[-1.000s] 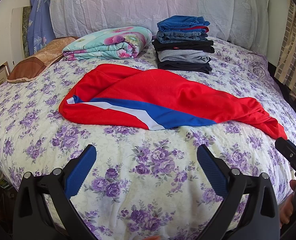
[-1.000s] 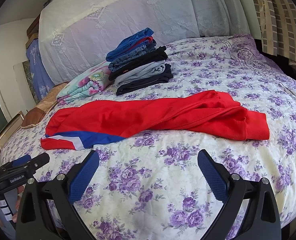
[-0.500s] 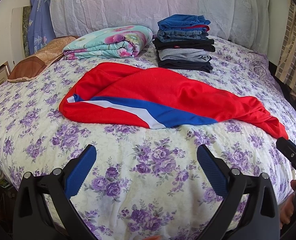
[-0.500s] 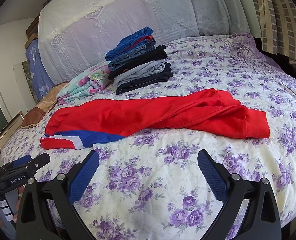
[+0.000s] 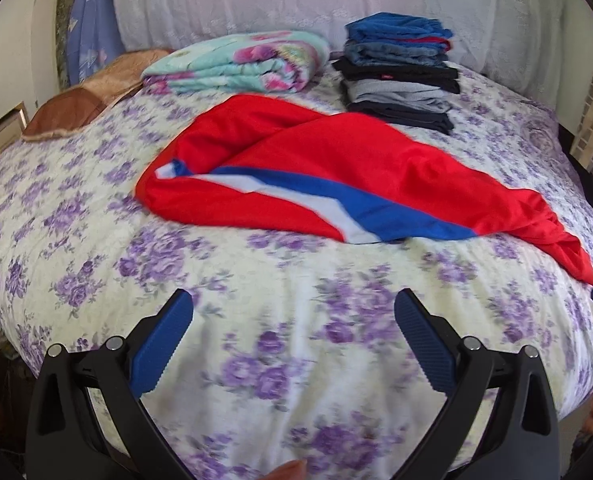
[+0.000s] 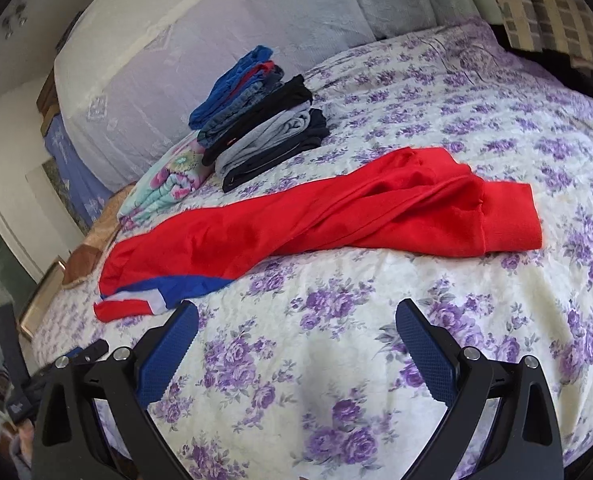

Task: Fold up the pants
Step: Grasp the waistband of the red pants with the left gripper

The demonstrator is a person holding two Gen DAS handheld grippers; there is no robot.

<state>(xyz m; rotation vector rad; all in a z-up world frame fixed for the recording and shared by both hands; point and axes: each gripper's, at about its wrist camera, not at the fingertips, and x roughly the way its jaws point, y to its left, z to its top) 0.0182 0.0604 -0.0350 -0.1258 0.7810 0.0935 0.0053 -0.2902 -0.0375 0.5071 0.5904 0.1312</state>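
I see the red pants (image 5: 376,168) lying across the middle of the bed (image 5: 296,340), and they are not folded yet. They are stretched long from my left to my right, and the cloth is twisted and bunched. At the left end a blue and white stripe (image 5: 336,204) shows on the side; at the right end, in the right wrist view, the red cuff band (image 6: 508,216) lies flat on the flowered cover.

My left tool (image 5: 294,336) hangs over the near part of the bed with its jaws wide apart, and it holds nothing. My right tool (image 6: 296,340) is the same: wide apart, nothing between the pads, and the pants are a little way in front of it. Neither tool touches the cloth.

Behind the pants, near the headboard, there is a stack of folded clothes (image 5: 400,68) in blue, black and grey, and beside it a folded floral blanket (image 5: 236,62). I judge that the stack is finished work and that the red pair is the one in hand.

So for this pair almost everything is left. I think I must first take one end with each tool, pull the legs straight and flat, then fold the length over, and at last put it on the stack
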